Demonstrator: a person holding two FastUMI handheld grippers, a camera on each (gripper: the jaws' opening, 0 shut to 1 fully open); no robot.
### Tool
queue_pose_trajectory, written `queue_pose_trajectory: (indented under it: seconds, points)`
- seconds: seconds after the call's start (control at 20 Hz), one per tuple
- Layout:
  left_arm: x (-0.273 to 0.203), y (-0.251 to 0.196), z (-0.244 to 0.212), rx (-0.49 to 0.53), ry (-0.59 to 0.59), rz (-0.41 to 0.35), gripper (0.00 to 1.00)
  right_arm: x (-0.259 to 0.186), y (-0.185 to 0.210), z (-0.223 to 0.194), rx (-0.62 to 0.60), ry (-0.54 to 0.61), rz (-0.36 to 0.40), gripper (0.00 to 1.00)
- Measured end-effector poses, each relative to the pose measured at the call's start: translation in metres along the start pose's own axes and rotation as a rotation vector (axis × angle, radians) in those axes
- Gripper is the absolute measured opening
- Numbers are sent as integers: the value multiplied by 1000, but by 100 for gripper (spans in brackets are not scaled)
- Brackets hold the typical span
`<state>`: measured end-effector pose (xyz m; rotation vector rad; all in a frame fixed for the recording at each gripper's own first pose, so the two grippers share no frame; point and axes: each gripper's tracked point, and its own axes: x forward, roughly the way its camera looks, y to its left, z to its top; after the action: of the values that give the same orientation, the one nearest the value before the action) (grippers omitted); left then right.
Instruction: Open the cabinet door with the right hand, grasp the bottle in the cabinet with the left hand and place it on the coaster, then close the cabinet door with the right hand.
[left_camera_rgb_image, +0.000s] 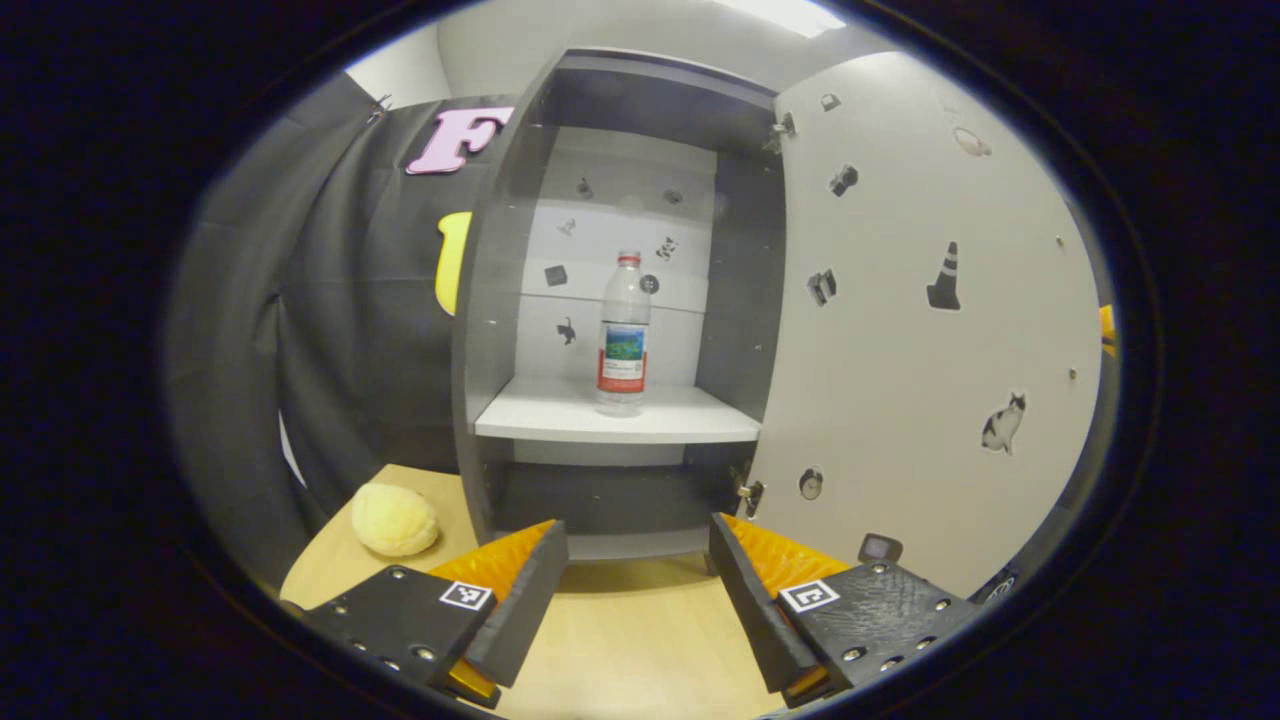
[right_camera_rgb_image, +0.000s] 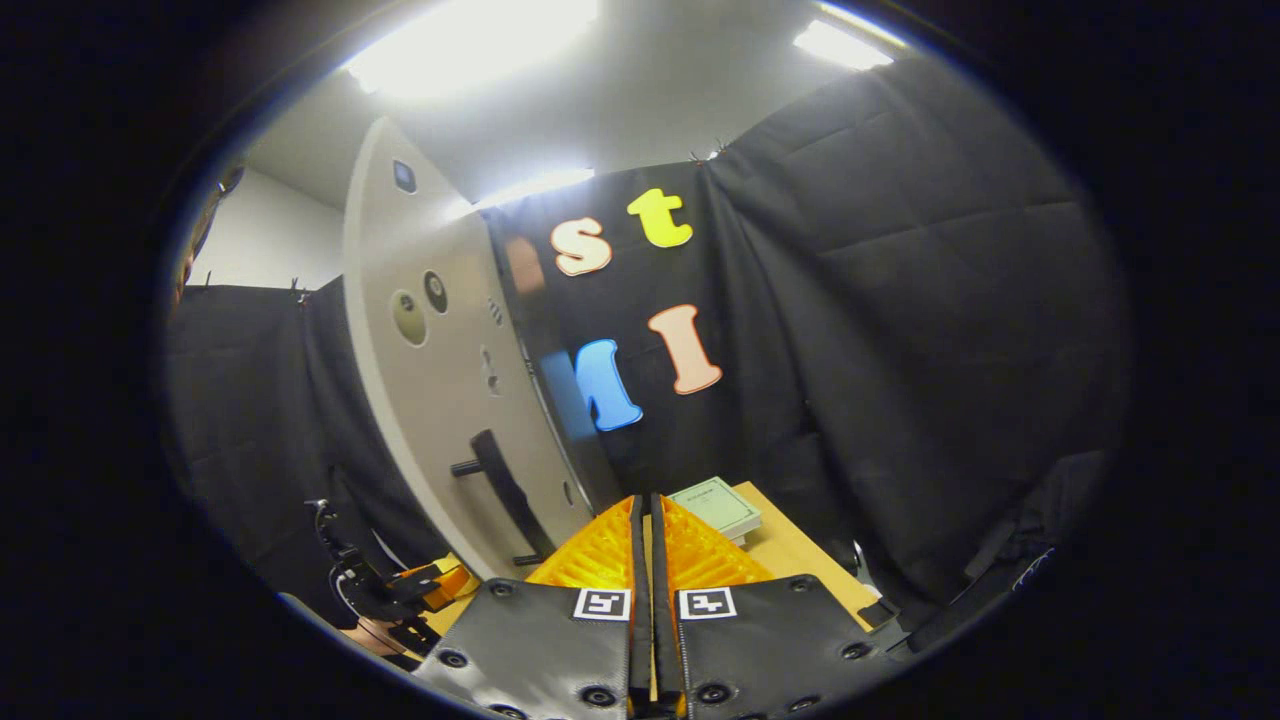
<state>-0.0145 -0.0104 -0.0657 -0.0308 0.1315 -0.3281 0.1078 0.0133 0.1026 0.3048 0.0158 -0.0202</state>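
Step 1 looks done: cabinet door is swung wide open to the right of the cabinet, its stickered inner face toward the left gripper view. In the right gripper view the door's outer face and its dark bar handle are just left of the right gripper, not touching it

Left of the task: grasp, place on coaster, close door. None of that started, judging by the layout. I can't make out a coaster in either view, so the placement target is unconfirmed

Bottle: clear plastic water bottle, red cap, red label with a green-blue picture. Upright on the white shelf, near the shelf's front edge, roughly mid-width, clear of both side walls. Looks nearly empty, hard to tell through the plastic; if so, light and easy to tip

Left gripper: fingers spread wide, nothing between them, low over the tabletop in front of the cabinet base, aimed at the bottle but well short of it

Right gripper: fingers pressed together, holding nothing

Other stuff: a pale yellow round soft-looking object on the tabletop's left edge beside the cabinet; a green booklet at the tabletop's far edge in the right gripper view
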Motion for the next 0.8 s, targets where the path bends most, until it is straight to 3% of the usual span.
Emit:
queue_pose_trajectory:
  seconds: [0.15, 0.25, 0.3, 0.35, 0.45, 0.5, 0.65, 0.7, 0.8]
  points:
    - [8, 2, 9, 8, -21, 10, 88, 32, -17, 15, 25, -33, -31, 4]
    - [16, 3, 15, 12, -41, 13, 88, 58, -27, 21, 44, -45, -29, 11]
    - [17, 4, 17, 15, -44, 16, 88, 69, -29, 23, 57, -41, -22, 5]
    - [19, 6, 20, 18, -49, 20, 88, 82, -31, 23, 70, -30, -13, 19]
    - [24, 10, 27, 24, -69, 39, 86, 109, -34, 18, 63, 3, 3, 38]
    - [28, 14, 31, 29, -82, 51, 88, 121, -40, 18, 46, 2, -5, 40]
    - [39, 21, 42, 30, -108, 84, 85, 151, -47, 10, -6, 14, -30, 85]
    - [42, 19, 41, 16, -99, 80, 88, 160, -49, 6, -26, 20, -37, 93]
    - [43, 20, 40, -4, -74, 100, 86, 172, -49, -1, -61, 31, -40, 93]
